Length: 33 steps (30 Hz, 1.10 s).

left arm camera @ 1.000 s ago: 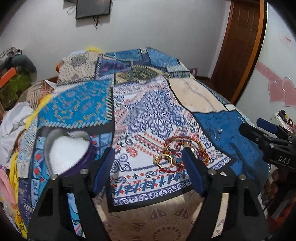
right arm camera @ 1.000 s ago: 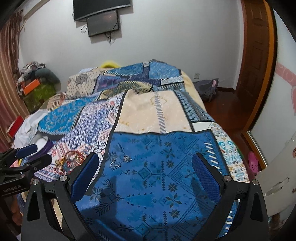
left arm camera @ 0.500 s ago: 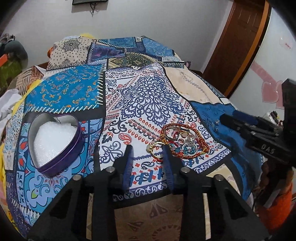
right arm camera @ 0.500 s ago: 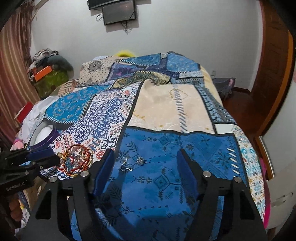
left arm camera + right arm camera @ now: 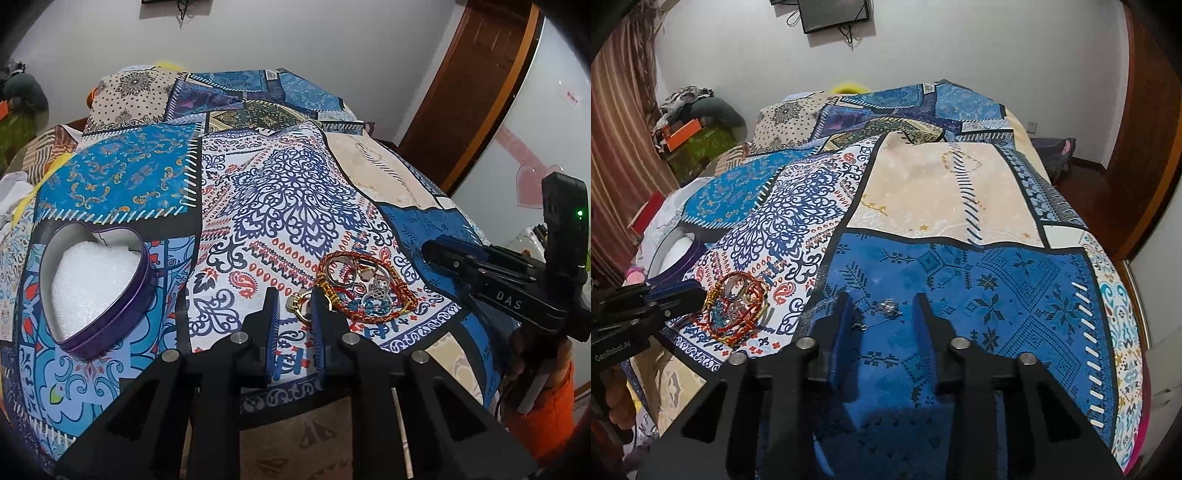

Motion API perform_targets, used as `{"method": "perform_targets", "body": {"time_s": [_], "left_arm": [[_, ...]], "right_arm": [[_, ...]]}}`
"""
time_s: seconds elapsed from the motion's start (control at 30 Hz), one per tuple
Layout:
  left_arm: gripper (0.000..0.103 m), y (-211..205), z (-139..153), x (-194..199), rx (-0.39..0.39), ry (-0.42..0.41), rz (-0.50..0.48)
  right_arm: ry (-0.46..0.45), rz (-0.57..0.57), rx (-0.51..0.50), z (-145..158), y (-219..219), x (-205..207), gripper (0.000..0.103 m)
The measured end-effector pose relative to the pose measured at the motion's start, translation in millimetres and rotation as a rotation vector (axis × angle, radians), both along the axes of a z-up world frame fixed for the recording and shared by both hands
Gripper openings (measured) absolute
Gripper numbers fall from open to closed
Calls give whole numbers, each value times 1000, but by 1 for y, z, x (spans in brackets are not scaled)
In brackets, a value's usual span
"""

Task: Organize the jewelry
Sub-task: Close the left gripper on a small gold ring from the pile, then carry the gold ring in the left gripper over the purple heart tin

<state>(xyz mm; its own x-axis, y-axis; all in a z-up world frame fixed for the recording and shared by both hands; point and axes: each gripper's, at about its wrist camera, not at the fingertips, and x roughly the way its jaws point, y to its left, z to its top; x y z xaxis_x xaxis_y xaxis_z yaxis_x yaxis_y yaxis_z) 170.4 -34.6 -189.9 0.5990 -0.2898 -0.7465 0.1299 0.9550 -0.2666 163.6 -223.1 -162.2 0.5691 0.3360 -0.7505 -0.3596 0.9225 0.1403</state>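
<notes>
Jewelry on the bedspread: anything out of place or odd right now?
Yes. Most jewelry sits tangled in one pile, but small silver pieces lie apart on the blue patch, between the right gripper's fingers. The heart tin holds only white padding. Nothing looks damaged.

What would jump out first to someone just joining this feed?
The tangle of red and gold bracelets on the patterned bedspread, just ahead and right of the left gripper, whose fingers flank a gold ring. Far left lies an open heart-shaped tin with white padding.
</notes>
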Motion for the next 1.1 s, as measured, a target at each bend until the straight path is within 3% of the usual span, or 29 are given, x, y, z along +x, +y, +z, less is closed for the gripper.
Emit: {"method": "perform_targets", "body": {"time_s": [0.13,0.27,0.57,1.1], "left_arm": [[15,2,-1,0,-17,2,1],[7,3,-3,-1,-10,-5,6],[6,7,8,-4,-32,-25,37],[6,34,72,-40,-15,-195,100]], "right_arm": [[2,20,4,0,4,-1,14],[0,18,6,1,7,0,9],[-15,-8,30,13,3,-6,8],[-154,0,52,70,21,-32,8]]}}
